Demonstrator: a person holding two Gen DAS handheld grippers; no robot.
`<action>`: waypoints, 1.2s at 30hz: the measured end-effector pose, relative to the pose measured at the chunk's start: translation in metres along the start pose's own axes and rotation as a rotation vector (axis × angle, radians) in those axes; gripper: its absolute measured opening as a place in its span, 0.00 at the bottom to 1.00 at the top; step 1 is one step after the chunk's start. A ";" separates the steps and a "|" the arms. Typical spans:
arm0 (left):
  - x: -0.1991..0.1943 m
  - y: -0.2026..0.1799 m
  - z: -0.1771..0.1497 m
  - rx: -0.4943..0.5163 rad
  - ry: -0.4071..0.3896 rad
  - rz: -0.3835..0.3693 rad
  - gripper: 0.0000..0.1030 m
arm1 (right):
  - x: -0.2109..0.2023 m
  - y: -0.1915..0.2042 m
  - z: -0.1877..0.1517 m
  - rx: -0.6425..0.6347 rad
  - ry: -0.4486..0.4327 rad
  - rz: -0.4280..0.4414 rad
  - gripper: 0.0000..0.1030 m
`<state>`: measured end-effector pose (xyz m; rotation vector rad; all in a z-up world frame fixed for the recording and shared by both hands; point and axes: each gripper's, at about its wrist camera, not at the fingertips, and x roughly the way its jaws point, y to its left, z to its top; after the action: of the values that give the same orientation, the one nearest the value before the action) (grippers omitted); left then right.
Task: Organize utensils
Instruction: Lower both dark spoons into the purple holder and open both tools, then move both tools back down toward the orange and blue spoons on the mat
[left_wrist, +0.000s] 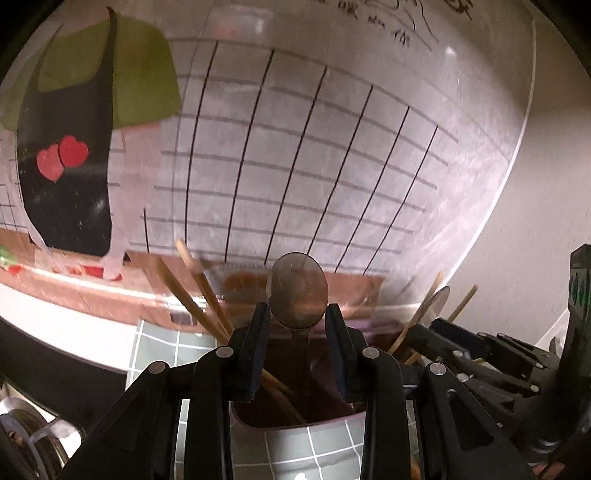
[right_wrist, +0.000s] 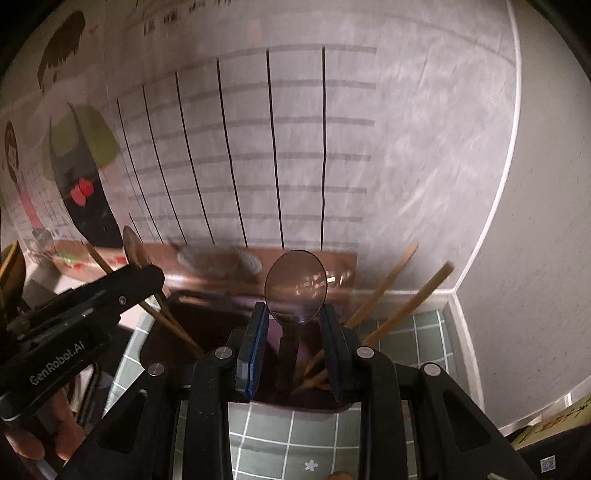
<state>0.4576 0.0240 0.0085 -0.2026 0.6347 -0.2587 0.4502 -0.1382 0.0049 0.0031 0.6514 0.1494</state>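
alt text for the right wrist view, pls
The right gripper points at a round metal spoon standing bowl-up between its two fingers, over a dark utensil holder with wooden chopsticks leaning out. The left gripper enters from the left, before a gridded wall poster.

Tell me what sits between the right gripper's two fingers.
In the right wrist view, a metal spoon stands bowl-up between the right gripper fingers, handle down in the holder.

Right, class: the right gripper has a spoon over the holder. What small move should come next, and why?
Probably open the right gripper's jaws slightly. They pinch the spoon at its bowl, and its handle already reaches down into the holder beside the chopsticks, so letting go should leave it standing there.
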 end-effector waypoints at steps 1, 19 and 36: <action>0.002 -0.001 -0.003 0.001 0.009 -0.004 0.31 | 0.002 0.000 -0.003 -0.004 0.008 -0.001 0.25; -0.044 -0.008 -0.013 -0.040 -0.020 0.025 0.40 | -0.029 -0.015 -0.029 -0.024 -0.016 0.048 0.27; -0.072 -0.040 -0.158 -0.083 0.254 0.079 0.41 | -0.114 -0.095 -0.130 -0.014 0.006 -0.089 0.43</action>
<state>0.2990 -0.0095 -0.0654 -0.2262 0.9044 -0.1833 0.2952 -0.2539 -0.0348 -0.0394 0.6551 0.0678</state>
